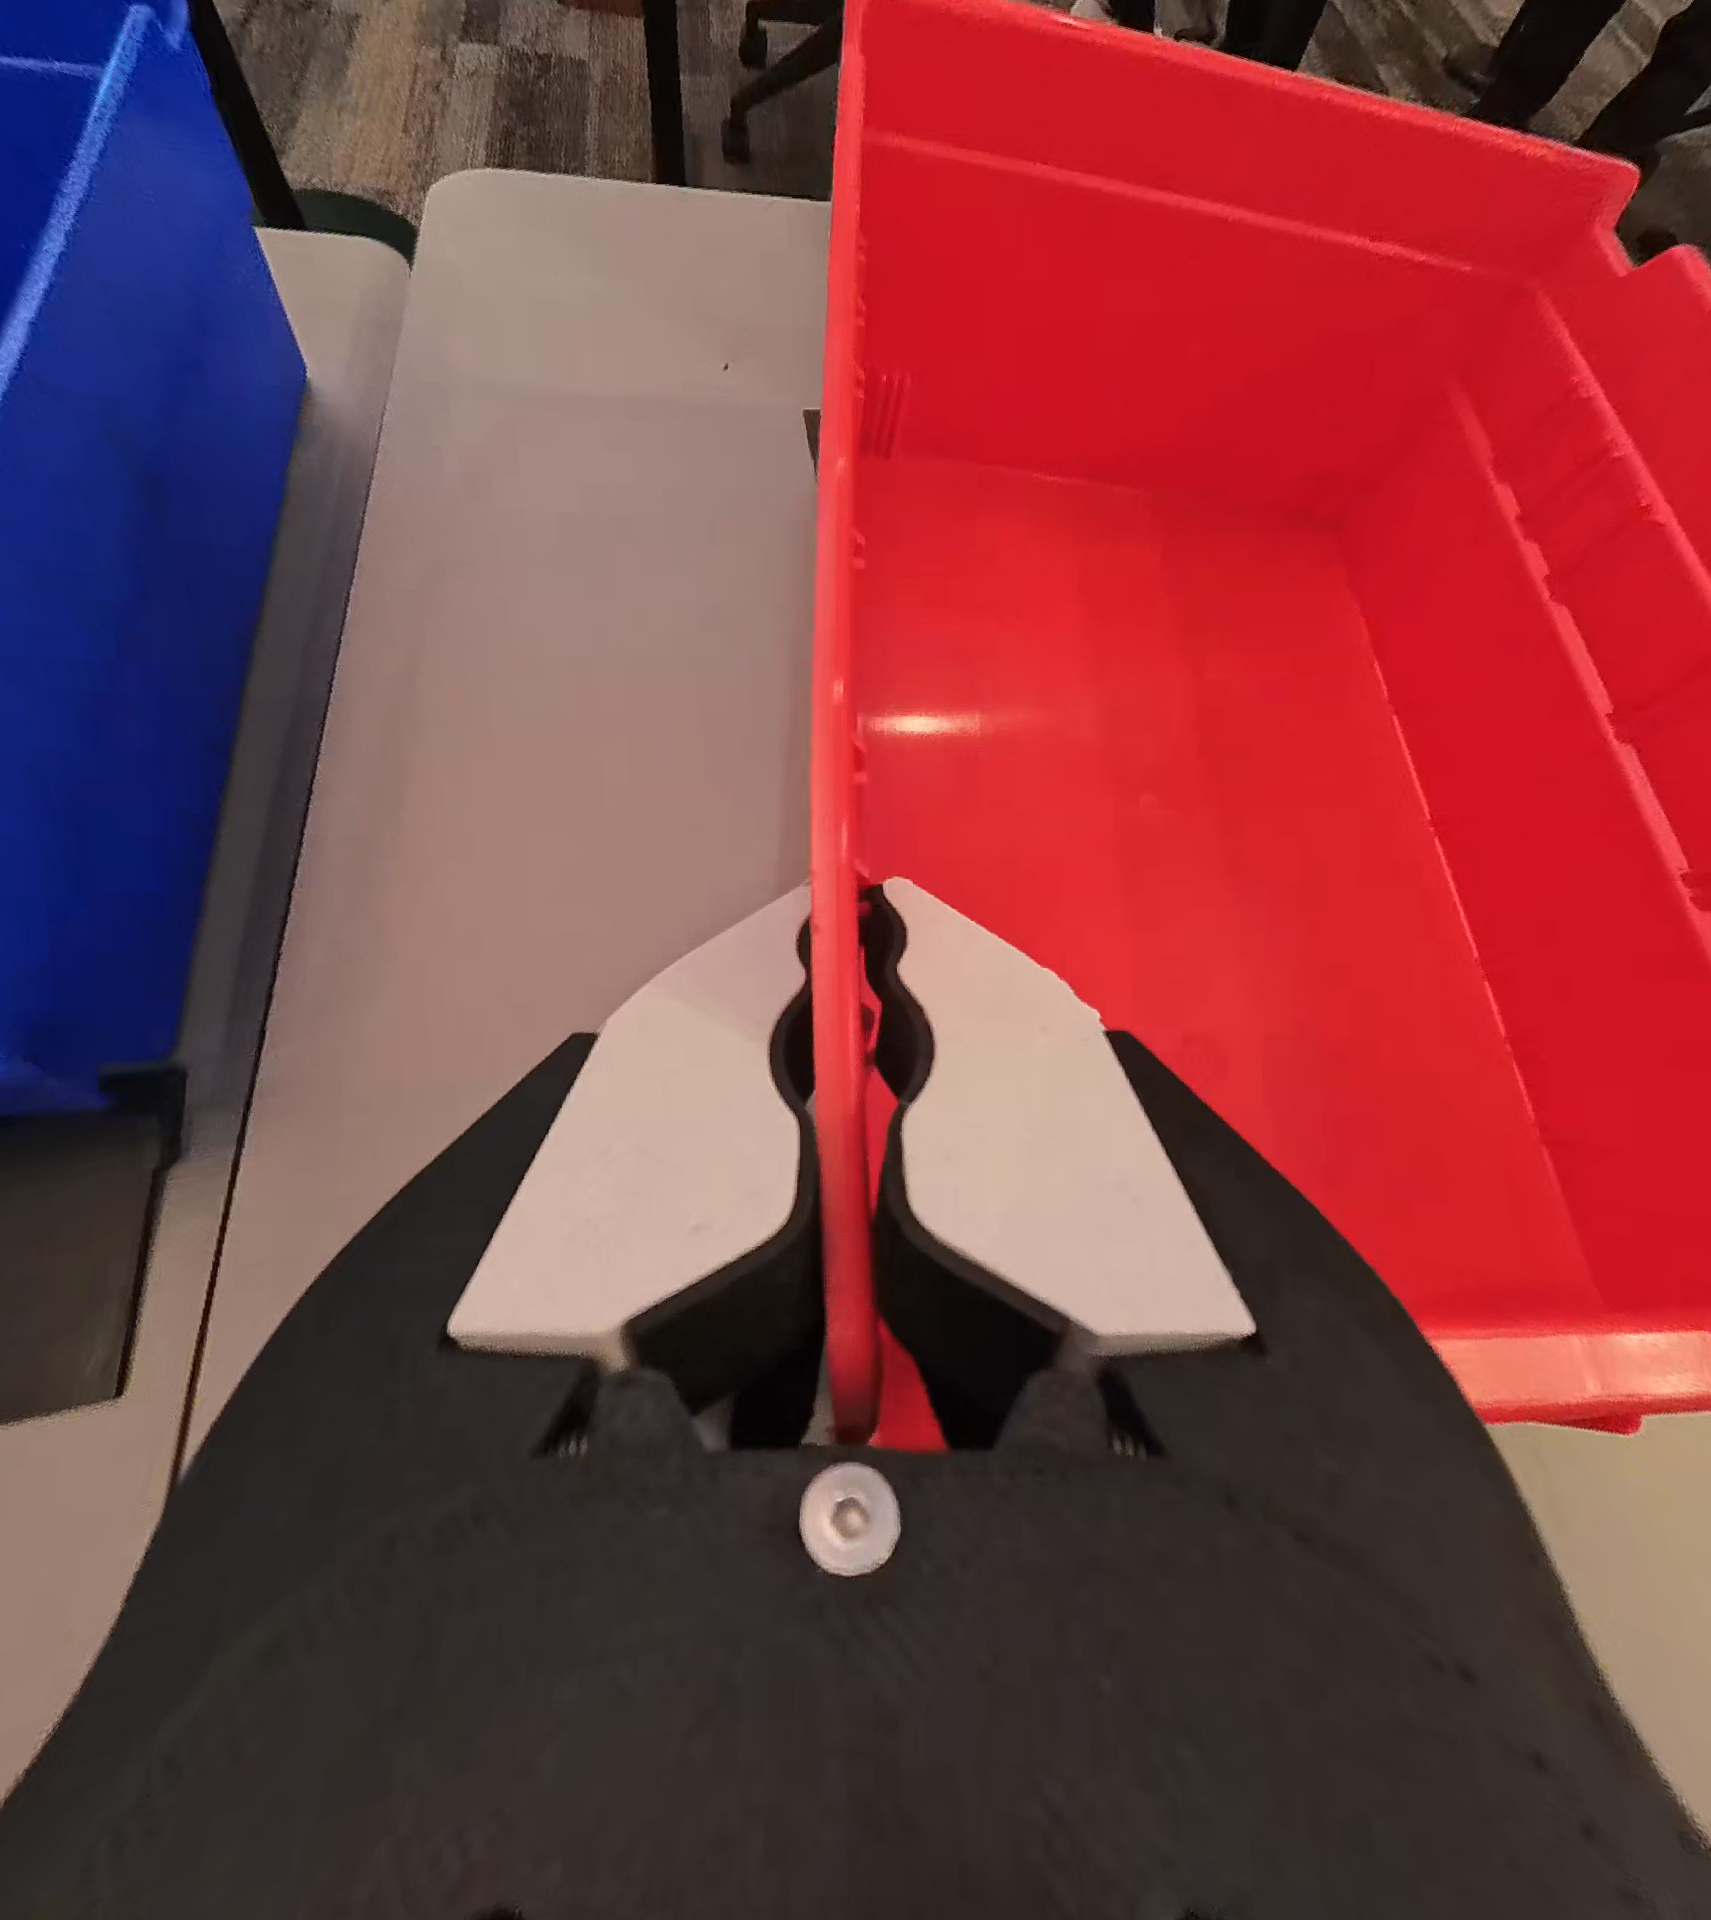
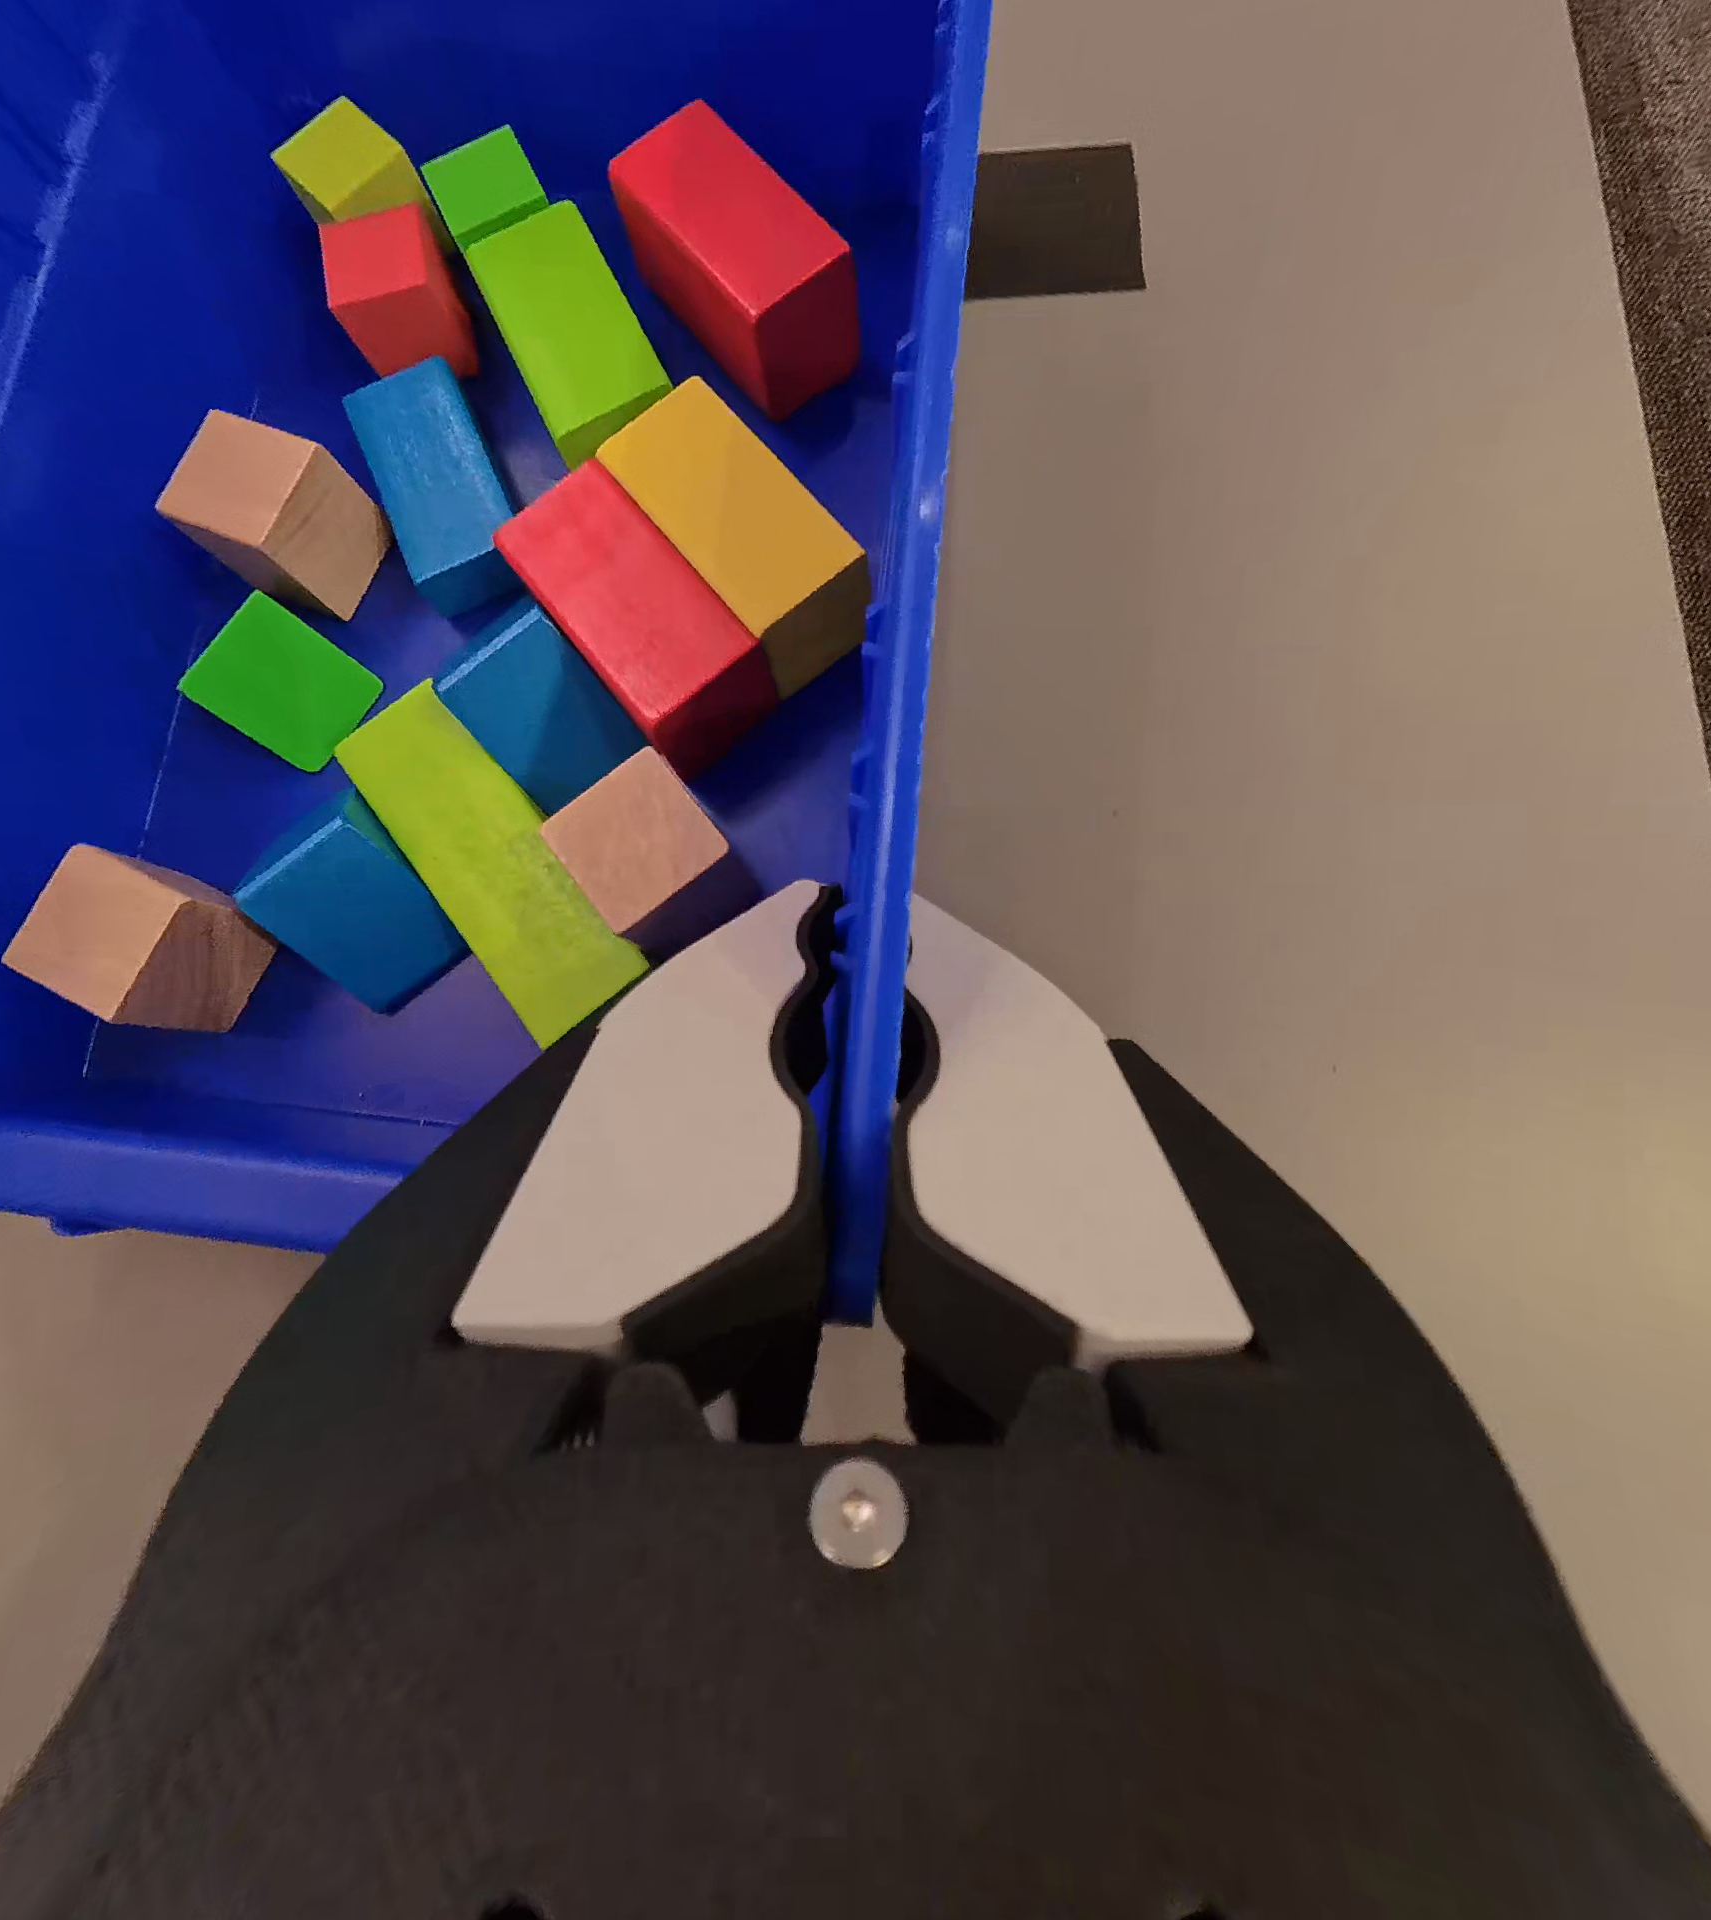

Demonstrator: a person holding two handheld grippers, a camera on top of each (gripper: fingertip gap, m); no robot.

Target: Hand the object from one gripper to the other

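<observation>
The left tool (image 1: 840, 904) is clamped narrow on the near left wall of a red bin (image 1: 1194, 790), its two pale fingers (image 1: 726, 997) pressed to either side of the thin red rim, which runs straight up between them. The red bin sits on a pale grey counter (image 1: 560, 623) and shows only its glossy bare floor and ribbed right wall. To its left, across a strip of bare counter, stands a blue bin (image 1: 103, 582), partly cut off by the frame edge. Beyond the counter's far edge lie patterned carpet and dark chair legs.

The right tool (image 2: 866, 914) is likewise closed narrow, gripping the right wall of the blue bin (image 2: 918, 582); one finger (image 2: 716, 1018) sits inside the bin, the other outside over the counter (image 2: 1298, 727), and the blue wall passes between them. Inside the blue bin, left of the tool, lies a loose heap of wooden blocks (image 2: 477, 623), the task's objects, none of them in either tool. Nearest the fingertips are a plain wood cube (image 2: 633, 836) and a long lime-green block (image 2: 487, 862); farther off rest a red block (image 2: 633, 613) touching a yellow block (image 2: 726, 509), a large red block (image 2: 737, 249), several blue blocks (image 2: 430, 483) and other green and plain pieces. A strip of black tape (image 2: 1059, 218) lies on the counter just outside the bin's far right wall, and brown carpet borders the counter at far right.
</observation>
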